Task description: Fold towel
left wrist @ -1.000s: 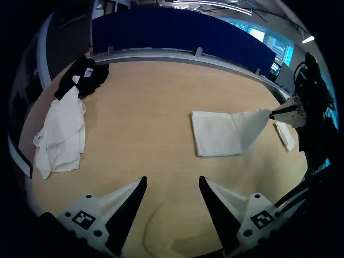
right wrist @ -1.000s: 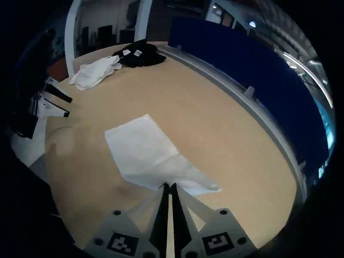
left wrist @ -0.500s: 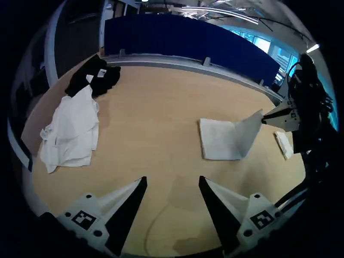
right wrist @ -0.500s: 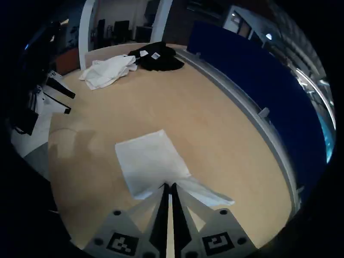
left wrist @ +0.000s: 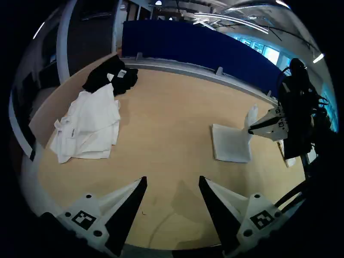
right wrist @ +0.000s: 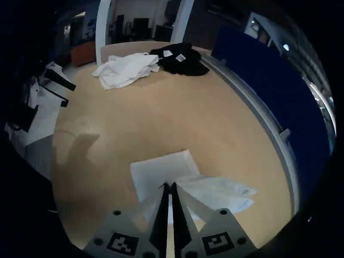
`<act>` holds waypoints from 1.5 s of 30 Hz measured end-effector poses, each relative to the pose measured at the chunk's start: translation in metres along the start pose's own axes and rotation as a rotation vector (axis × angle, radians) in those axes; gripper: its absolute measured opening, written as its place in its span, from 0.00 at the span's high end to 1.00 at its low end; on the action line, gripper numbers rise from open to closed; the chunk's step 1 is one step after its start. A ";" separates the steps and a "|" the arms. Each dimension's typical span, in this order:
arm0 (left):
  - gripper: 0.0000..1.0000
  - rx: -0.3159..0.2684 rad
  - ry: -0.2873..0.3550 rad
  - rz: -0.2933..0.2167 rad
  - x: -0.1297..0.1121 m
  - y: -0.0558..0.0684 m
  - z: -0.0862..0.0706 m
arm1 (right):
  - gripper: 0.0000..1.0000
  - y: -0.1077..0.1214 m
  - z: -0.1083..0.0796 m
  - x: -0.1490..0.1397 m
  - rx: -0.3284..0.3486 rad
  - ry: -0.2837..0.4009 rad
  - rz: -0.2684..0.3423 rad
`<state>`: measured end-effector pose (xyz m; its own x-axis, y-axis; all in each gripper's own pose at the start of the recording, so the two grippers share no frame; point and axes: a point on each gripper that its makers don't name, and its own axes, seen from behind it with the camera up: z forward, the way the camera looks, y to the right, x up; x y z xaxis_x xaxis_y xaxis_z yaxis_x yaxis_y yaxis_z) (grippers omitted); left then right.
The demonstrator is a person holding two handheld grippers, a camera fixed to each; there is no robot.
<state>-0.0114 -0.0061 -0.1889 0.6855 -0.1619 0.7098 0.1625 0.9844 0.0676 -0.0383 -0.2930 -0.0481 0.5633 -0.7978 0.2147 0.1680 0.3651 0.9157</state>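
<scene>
A white towel [left wrist: 231, 144] lies partly folded on the wooden table [left wrist: 172, 107], toward its right side. In the left gripper view the right gripper [left wrist: 250, 128] holds one edge of it raised above the flat part. In the right gripper view the towel [right wrist: 165, 171] spreads just beyond the right gripper [right wrist: 168, 185], whose fingers are shut on its lifted edge, with a rumpled flap [right wrist: 219, 193] to the right. My left gripper [left wrist: 171, 182] hangs open over bare table near the front edge, holding nothing. It also appears at the left rim as the left gripper [right wrist: 64, 95].
A heap of white cloth [left wrist: 90, 124] and a black garment [left wrist: 111, 77] lie at the table's far left; they appear again as white cloth [right wrist: 124, 69] and black garment [right wrist: 182, 60]. A blue partition [left wrist: 193, 43] runs along the far edge. A person in dark clothes [left wrist: 301, 112] stands at the right.
The right gripper has carried the towel's edge up and over toward the flat half, making the visible spread shorter. The left gripper has drawn back, still open.
</scene>
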 end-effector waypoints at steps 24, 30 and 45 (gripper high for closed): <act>0.11 0.032 -0.003 -0.077 -0.018 -0.018 -0.005 | 0.81 -0.043 0.067 -0.012 0.115 -0.062 0.025; 0.11 0.029 -0.002 -0.076 -0.016 -0.014 -0.004 | 0.47 -0.042 0.060 -0.007 0.123 -0.039 0.038; 0.11 0.029 0.005 -0.070 -0.010 -0.009 -0.003 | 0.34 -0.036 0.040 -0.031 0.076 -0.041 0.120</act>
<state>-0.0173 -0.0133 -0.1991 0.6767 -0.2308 0.6991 0.1898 0.9722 0.1371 -0.0946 -0.3003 -0.0740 0.5415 -0.7705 0.3363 0.0389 0.4226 0.9055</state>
